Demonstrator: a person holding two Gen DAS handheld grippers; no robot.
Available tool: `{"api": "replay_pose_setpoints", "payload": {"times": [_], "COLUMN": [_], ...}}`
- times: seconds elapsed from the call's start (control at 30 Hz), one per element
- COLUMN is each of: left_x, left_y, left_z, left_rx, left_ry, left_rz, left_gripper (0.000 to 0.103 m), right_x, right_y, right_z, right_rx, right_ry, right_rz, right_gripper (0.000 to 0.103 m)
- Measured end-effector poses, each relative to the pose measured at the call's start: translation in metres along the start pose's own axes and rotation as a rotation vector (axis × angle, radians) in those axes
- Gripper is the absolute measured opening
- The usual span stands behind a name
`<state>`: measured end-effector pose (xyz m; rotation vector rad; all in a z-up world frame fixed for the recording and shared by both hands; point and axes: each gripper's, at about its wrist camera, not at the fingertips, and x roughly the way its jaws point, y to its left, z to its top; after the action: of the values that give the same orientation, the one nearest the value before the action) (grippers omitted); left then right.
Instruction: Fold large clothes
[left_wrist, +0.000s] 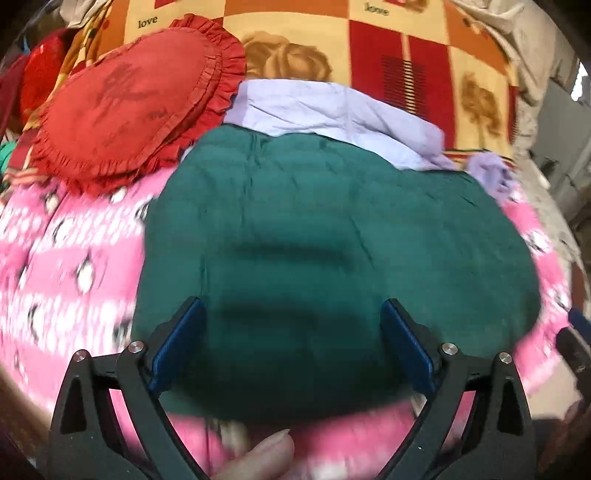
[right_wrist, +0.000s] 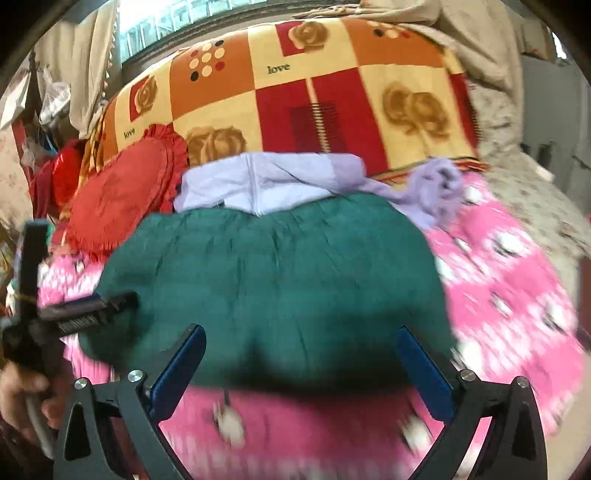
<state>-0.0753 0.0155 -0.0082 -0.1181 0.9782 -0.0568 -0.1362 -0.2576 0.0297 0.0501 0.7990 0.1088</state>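
**Green garment spread on a cluttered bed, both grippers held apart above its near edge**

A bed fills both views, covered by a pink patterned blanket (left_wrist: 74, 258) in front and a checked rose-print blanket (left_wrist: 406, 55) behind.

Left wrist view: the green garment (left_wrist: 314, 229) fills the middle of the frame, lying flat with shallow creases, its near hem low in the frame, between the fingers. The left gripper (left_wrist: 291, 347) stands wide apart with nothing between its blue pads, low over that hem. A red frilled cushion (left_wrist: 136, 99) sits at upper left, touching the garment's far corner. A lilac garment (left_wrist: 332, 110) lies bunched along the far edge. Motion blur smears the pink blanket and the hem, so seams and any sleeves cannot be made out. A fingertip shows at the bottom edge.

Right wrist view: the green garment (right_wrist: 277, 277) again fills the centre. The right gripper (right_wrist: 301, 365) is likewise spread and empty, just over the near hem. The left gripper (right_wrist: 92, 310) enters at middle left, by the garment's left corner.

The cloth looks soft, limp and light; it would probably sag and slide. The near corners seem the best hold. The far edge is partly hidden under the lilac garment.
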Motion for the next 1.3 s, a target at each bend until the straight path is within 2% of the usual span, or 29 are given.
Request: {"api": "replay_pose_setpoints", "payload": {"times": [0.13,0.23,0.4,0.67,0.83,1.3], "left_x": [-0.053,-0.084,-0.113,-0.127,-0.134,-0.136], "left_y": [-0.02,-0.031,-0.047,-0.055,-0.057,-0.061], "left_z": [-0.052,-0.084,-0.111,-0.116,-0.117,-0.118], "left_rx": [0.066,0.071,0.091,0.104,0.111,0.12], "left_ry": [-0.017,-0.048,-0.101,-0.129,-0.154,-0.16], "left_rz": [0.013,0.024,0.047,0.058,0.059,0.051], "left_gripper": [0.096,0.096,0.096,0.096,0.096,0.096], "right_x": [-0.047,-0.075,-0.107,-0.128,-0.129,-0.129], "right_y": [-0.002,-0.006,-0.003,0.016,0.015,0.015], "right_z": [-0.043,-0.066,-0.083,-0.09,-0.092,-0.094], "right_rx": [-0.011,-0.001,-0.001,-0.115,-0.101,-0.092], "right_ry": [-0.001,-0.017,-0.044,-0.105,-0.102,-0.102], "right_rz": [0.007,-0.038,-0.063,-0.094,-0.086,-0.081], "right_gripper": [0.102,0.102,0.102,0.102,0.102,0.102]}}
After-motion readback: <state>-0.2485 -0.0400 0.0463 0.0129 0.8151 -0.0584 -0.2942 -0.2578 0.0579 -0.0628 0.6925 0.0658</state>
